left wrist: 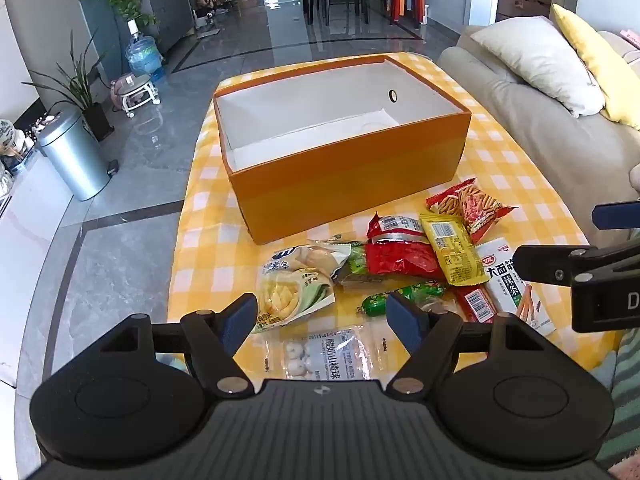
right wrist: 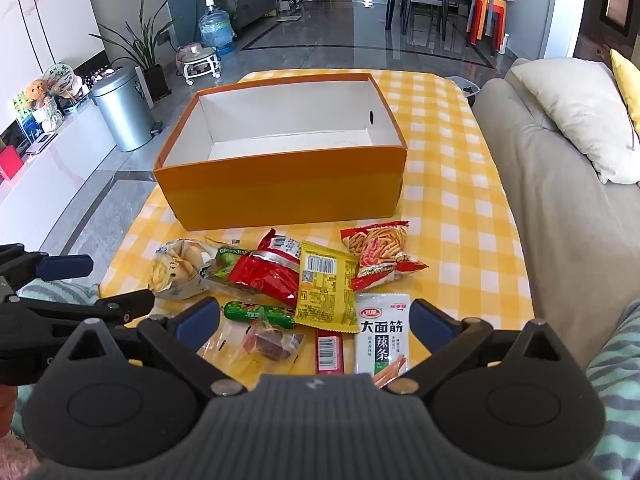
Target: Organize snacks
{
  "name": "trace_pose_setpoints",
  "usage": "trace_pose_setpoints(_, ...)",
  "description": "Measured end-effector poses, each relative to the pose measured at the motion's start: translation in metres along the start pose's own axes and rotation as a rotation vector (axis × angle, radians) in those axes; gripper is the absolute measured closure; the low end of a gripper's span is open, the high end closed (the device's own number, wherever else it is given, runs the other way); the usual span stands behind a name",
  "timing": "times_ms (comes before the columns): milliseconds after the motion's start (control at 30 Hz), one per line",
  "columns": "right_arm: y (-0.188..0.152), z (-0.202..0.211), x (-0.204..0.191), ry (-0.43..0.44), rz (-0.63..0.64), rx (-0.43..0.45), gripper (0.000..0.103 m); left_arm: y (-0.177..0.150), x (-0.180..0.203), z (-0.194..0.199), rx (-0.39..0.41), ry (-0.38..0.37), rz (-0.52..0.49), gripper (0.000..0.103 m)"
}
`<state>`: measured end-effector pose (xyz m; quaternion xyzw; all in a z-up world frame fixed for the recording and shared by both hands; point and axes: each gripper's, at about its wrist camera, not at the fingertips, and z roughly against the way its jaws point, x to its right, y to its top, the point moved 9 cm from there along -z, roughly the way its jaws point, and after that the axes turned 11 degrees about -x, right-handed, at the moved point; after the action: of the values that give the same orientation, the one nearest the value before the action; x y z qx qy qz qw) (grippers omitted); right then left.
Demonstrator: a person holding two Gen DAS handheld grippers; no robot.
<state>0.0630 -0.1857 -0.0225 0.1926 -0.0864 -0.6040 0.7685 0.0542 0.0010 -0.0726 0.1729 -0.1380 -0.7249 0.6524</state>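
Both jaws wide, empty — left gripper (left wrist: 322, 316), right gripper (right wrist: 316, 320) over snack packets (right wrist: 326, 280): light, crinkly, slippery — pinch sealed edge.

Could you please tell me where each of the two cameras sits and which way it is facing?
Left wrist: sits on the left gripper, angled down over the snack pile toward the orange box; own open jaws show, the right gripper at the right edge.
Right wrist: sits on the right gripper, angled down the same way; own open jaws show, the left gripper at the left edge.
Shared: box, checked tablecloth, snacks, sofa.
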Motion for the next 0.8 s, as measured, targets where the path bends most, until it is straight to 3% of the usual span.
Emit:
trace_pose_setpoints(133, -0.001, 0.001, -0.001, 0.001, 0.007, 0.008, 0.005, -0.002, -0.011, 0.000, 0.004, -0.048, 0.016, 0.018)
trace_pose_setpoints(233, -0.002, 0.002, -0.003, 0.005, 0.011, 0.012, 0.005, -0.003, -0.003, 0.003, 0.003, 0.022, -0.006, 0.018)
trace_pose_setpoints(800, -0.010, 0.005, 0.002, 0.019, -0.024, -0.010, 0.005, -0.007, 0.007, 0.008, -0.007, -0.001, -0.010, 0.018)
